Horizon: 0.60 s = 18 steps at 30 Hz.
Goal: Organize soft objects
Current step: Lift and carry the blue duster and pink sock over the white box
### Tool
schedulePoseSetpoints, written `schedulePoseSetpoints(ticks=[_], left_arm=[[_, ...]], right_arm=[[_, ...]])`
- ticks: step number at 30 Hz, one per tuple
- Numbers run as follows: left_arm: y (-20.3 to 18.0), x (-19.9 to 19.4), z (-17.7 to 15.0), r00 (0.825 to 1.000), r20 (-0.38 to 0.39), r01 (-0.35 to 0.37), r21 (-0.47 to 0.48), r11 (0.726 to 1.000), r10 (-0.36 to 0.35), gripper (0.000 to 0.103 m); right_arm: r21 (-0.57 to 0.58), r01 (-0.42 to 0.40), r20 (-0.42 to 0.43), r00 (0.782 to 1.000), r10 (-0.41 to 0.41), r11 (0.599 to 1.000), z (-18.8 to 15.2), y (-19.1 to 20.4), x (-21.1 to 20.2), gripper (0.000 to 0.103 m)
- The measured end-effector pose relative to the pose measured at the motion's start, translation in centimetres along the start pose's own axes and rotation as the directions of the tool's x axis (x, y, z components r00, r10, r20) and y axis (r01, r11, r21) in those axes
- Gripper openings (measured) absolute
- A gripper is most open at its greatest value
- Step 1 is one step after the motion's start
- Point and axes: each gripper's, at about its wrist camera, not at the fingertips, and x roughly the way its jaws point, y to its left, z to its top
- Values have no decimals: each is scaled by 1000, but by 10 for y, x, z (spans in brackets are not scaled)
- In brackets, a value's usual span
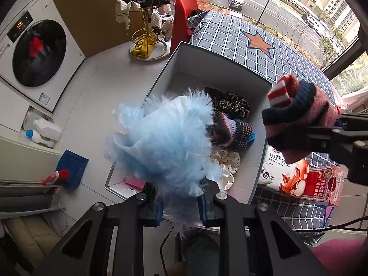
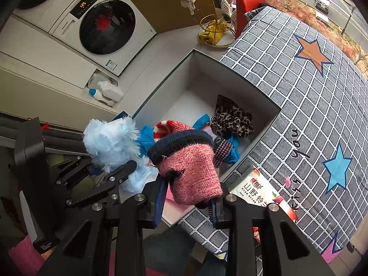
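My left gripper [image 1: 180, 209] is shut on a fluffy light-blue soft thing [image 1: 165, 142], which hangs over the near left corner of a white box [image 1: 220, 59]. From the right wrist view the same fluffy thing [image 2: 110, 142] and the left gripper [image 2: 110, 172] show at the left. My right gripper [image 2: 187, 203] is shut on a pink knitted glove [image 2: 191, 174] with a navy band and a red-and-white striped cuff; in the left wrist view the glove [image 1: 296, 115] is held at the box's right side. Inside the box [image 2: 202, 69] lie a leopard-print scrunchie [image 2: 232, 119], a purple knitted piece and a polka-dot scrunchie [image 1: 226, 163].
The box stands beside a grey checked cloth with stars [image 2: 310, 96]. Snack packets [image 1: 287, 174] and a red carton [image 1: 324, 186] lie on the cloth near the box. A washing machine [image 2: 103, 27], detergent bottles [image 2: 105, 93], a gold wire rack [image 1: 149, 39] and a red chair [image 1: 184, 13] are beyond.
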Motion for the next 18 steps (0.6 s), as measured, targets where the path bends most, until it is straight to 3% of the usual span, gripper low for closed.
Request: schedulePoseSetpoints(ticks=[11,18], left_arm=[[-12,-11,9,1000,17,-16,75,997,15,26],[-16,-23,8,999,29,-41,104,994,38,26]], right_arm=[[1,19,-4,1000,-19,1000,16,-3,5,33],[-34,34,-58,998,-36,999,17,-3,20,33]])
